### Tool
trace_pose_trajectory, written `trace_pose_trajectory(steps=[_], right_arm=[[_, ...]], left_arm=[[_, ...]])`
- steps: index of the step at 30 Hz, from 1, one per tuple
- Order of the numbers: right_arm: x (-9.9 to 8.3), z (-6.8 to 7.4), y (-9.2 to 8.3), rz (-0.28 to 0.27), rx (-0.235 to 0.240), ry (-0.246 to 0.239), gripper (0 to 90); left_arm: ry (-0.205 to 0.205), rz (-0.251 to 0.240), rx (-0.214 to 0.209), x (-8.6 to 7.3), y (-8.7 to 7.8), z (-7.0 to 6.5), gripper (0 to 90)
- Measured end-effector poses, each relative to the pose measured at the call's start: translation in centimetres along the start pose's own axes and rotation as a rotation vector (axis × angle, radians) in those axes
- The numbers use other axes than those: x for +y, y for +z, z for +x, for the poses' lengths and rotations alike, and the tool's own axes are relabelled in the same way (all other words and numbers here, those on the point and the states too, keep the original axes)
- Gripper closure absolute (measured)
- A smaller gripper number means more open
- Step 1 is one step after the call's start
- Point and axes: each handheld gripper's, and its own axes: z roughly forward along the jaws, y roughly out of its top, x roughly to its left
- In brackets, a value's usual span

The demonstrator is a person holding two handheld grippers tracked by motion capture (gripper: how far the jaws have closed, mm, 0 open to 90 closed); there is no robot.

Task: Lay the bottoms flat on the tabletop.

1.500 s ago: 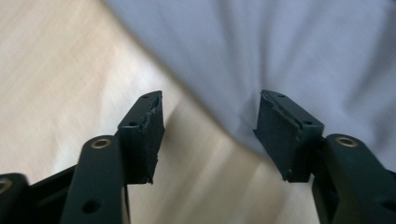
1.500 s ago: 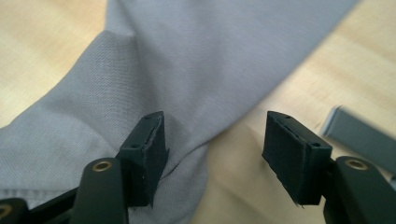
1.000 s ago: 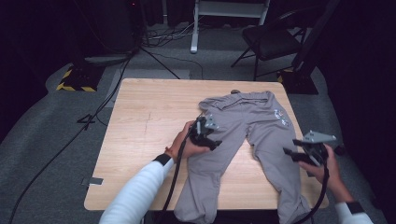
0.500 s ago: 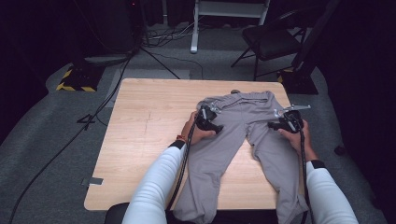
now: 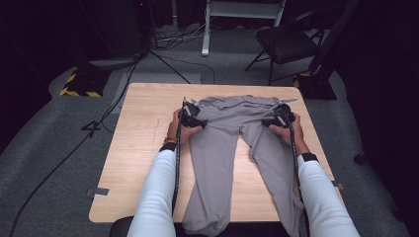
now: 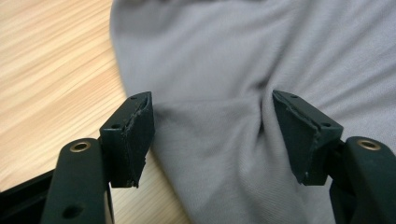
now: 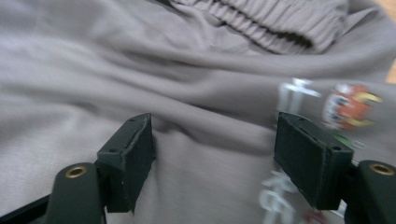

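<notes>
The grey trousers lie flat on the wooden table, in the centre of the high view, with the waistband toward the top of the frame and the two legs running down to the lower edge, where they hang over the table side.

The left gripper is now at the upper left corner of the trousers, near the waistband. One second ago it was lower in the frame, over the left leg. In the left gripper view its jaws stand wide apart above the cloth, with a soft fold between them, and the pads do not press on it.

The right gripper is at the upper right corner of the trousers. One second ago it was far at the right edge of the table, beside the right leg. Its jaws have just been opening. In the right gripper view they are released over the cloth, close to the elastic waistband and a small printed picture, and nothing is clamped.
</notes>
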Motion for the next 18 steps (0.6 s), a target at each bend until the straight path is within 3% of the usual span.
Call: trace_pose_trajectory(steps=[5, 7, 8, 10, 12, 15, 17, 18], right_arm=[[0.4, 1.2, 0.0, 0.017, 0.004, -0.024, 28.7], [0.6, 1.5, -0.4, 0.033, -0.003, -0.042, 29.2], [0.6, 1.6, -0.7, 0.039, 0.013, -0.046, 30.4], [0.5, 1.9, -1.9, 0.023, 0.018, -0.083, 32.1], [-0.2, 2.0, -3.8, 0.007, 0.063, -0.111, 34.0], [-2.9, 2.2, -7.8, 0.005, 0.093, -0.202, 38.3], [-5.1, 2.1, -9.8, 0.001, 0.118, -0.207, 40.5], [-6.2, 2.1, -10.8, -0.001, 0.138, -0.209, 41.3]], left_arm=[[-0.056, 0.028, 0.035, -1.0, -1.1, 2.0, 32.2], [-0.059, 0.054, 0.051, -1.0, -1.6, 1.9, 30.6], [-0.035, 0.055, 0.048, -1.0, -1.9, 1.5, 28.8], [0.028, 0.004, -0.008, -1.2, -3.3, 0.3, 29.6], [0.066, -0.020, -0.049, -1.4, -4.4, -0.9, 29.2], [0.170, -0.023, -0.103, -2.6, -6.2, -3.4, 28.6], [0.225, -0.006, -0.165, -4.2, -7.4, -5.4, 28.0], [0.225, -0.006, -0.165, -4.2, -7.4, -5.4, 28.0]])
